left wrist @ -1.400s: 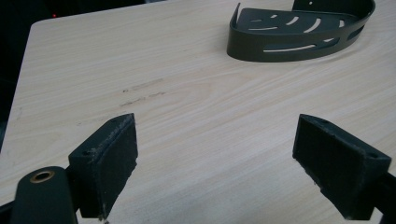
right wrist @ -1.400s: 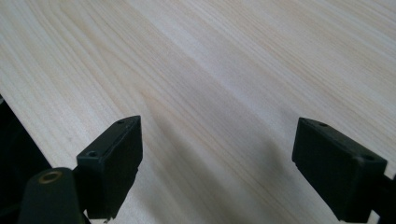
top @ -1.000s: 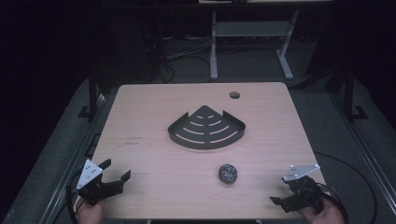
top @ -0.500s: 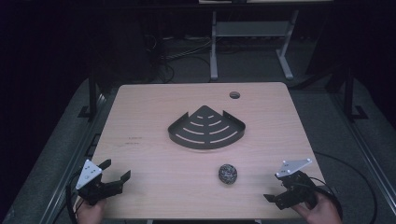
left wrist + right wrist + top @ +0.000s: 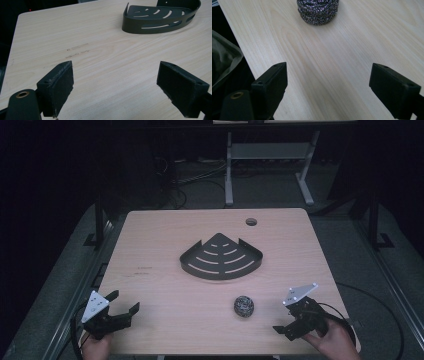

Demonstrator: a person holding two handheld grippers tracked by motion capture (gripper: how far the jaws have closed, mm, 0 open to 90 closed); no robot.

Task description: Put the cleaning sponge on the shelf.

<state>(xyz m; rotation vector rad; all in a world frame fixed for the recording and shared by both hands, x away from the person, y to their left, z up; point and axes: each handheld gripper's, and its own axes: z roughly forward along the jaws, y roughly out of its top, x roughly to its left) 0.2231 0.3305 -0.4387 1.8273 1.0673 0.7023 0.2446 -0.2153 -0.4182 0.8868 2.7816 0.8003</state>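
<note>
Right claw [image 5: 292, 326] gaping, pointing at steel scourer [image 5: 243, 306] on surface [image 5: 165, 265]; left claw [image 5: 121, 306] gaping, idling. Scourer likely light, springy; pinching across middle.

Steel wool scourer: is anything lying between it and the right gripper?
Nothing visible. Bare tabletop lies between the open right gripper and the steel wool scourer; the corner shelf caddy sits farther back, off that line.
</note>
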